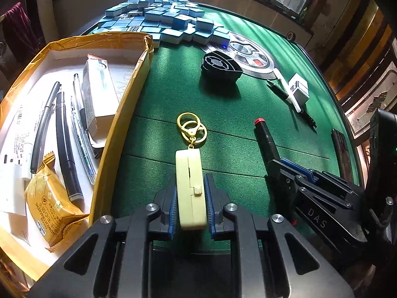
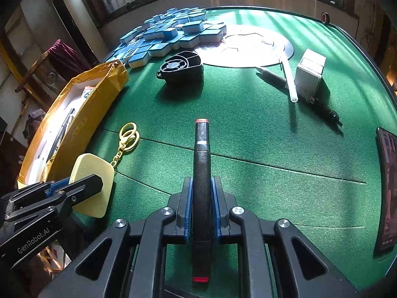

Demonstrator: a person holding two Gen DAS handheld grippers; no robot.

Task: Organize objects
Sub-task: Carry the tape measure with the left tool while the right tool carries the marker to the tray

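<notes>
At the far left, the cardboard box (image 1: 119, 114) already holds pens, a carton and a snack pack. Just right of it, the left hand-held gripper (image 1: 191, 196) is clenched on a cream keychain tag (image 1: 190, 186), its gold rings (image 1: 191, 128) hanging free over the green desk (image 1: 235, 109). Those rings could snag the box wall on the way in, twisting the tag loose. Further right, the right hand-held gripper (image 2: 202, 198) grasps a black marker (image 2: 202, 173) mid-barrel; the smooth barrel may slide if tilted. Both carry toward one box, so they could collide.
</notes>
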